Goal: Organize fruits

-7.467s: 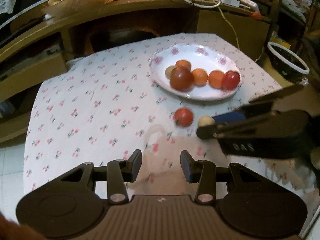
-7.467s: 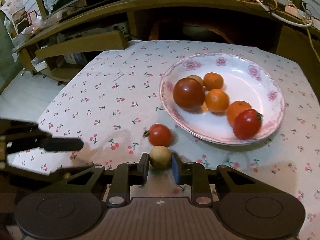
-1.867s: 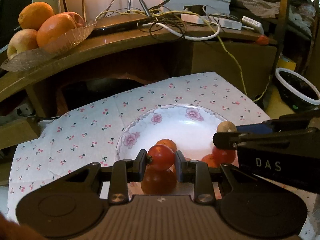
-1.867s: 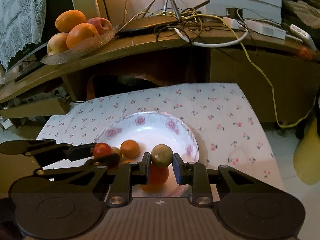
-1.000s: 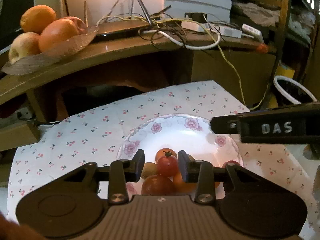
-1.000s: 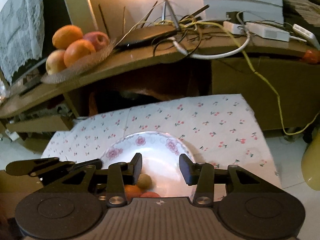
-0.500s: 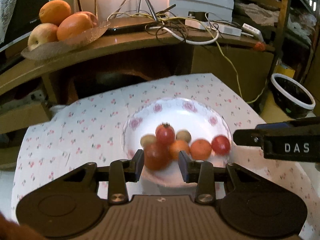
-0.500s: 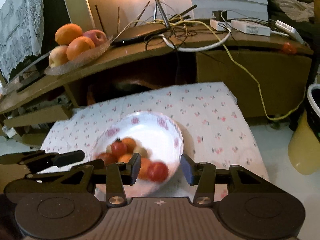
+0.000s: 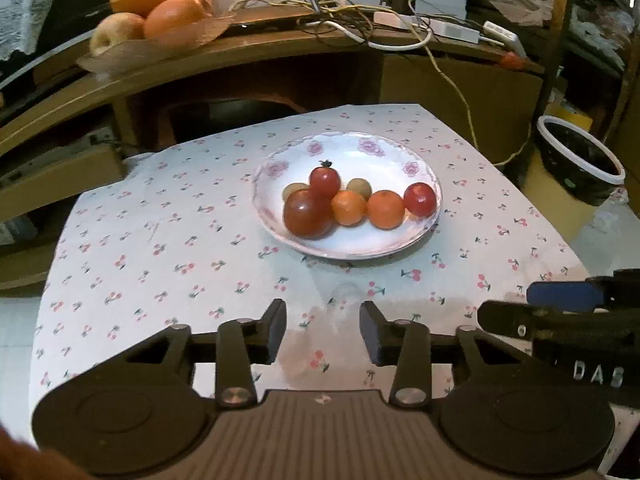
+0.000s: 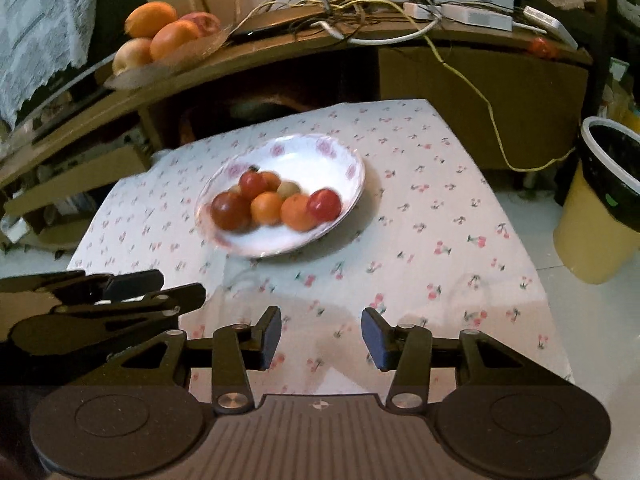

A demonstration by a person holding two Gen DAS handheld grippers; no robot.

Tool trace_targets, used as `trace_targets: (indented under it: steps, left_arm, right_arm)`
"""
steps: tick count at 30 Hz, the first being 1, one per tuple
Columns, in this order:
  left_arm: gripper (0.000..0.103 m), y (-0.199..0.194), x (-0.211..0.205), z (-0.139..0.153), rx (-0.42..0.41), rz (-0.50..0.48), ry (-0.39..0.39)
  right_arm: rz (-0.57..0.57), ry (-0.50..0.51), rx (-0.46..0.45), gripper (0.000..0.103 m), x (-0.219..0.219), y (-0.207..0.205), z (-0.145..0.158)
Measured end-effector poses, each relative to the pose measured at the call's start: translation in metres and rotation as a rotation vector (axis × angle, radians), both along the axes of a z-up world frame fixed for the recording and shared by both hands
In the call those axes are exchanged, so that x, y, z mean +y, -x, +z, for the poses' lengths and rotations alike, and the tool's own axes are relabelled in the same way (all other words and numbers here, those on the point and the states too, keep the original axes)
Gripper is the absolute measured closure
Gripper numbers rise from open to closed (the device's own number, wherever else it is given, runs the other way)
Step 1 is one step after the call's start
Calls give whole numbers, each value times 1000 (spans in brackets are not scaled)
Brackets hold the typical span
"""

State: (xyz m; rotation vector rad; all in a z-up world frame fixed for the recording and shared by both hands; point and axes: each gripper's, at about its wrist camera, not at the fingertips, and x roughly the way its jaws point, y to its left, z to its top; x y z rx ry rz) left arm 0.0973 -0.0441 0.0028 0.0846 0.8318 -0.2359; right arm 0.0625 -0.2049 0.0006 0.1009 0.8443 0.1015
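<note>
1. My left gripper (image 9: 323, 330) hangs over the near edge of the tabletop (image 9: 168, 248) with its jaws apart and nothing between them. My right gripper (image 10: 321, 336) is the same: jaws wide, empty, over the near edge, just right of the left one.

2. The plate (image 9: 384, 160) sits toward the far edge of the tabletop, a little right of centre. All the fruit I can see on the cloth is gathered on it: a large dark tomato (image 9: 307, 214) at its near left, a smaller red tomato (image 9: 325, 182) perched behind it, two oranges (image 9: 348, 207) in the middle, another red tomato (image 9: 419, 199) at its right, and two pale round fruits (image 9: 359, 187) at the back.

3. From the left gripper the plate lies straight ahead and well apart; from the right gripper it lies ahead and to the left. I judge the left hand slightly better lined up, though neither is close.

4. The row of fruit runs left to right across the plate.

5. No loose fruit shows on the cloth, so I judge the gathering done.
</note>
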Motion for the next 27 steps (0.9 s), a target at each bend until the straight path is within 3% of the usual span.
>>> trace_targets:
  steps: [8, 12, 27]
  left_arm:
    - [48, 19, 12, 3, -11, 55, -18]
    - [40, 25, 11, 6, -26, 59, -23]
    - [26, 34, 9, 6, -42, 84, -38]
  right_arm:
    - [39, 30, 3, 54, 14, 17, -1]
    - [57, 29, -7, 52, 18, 24, 2]
    - [46, 47, -1, 51, 18, 31, 1]
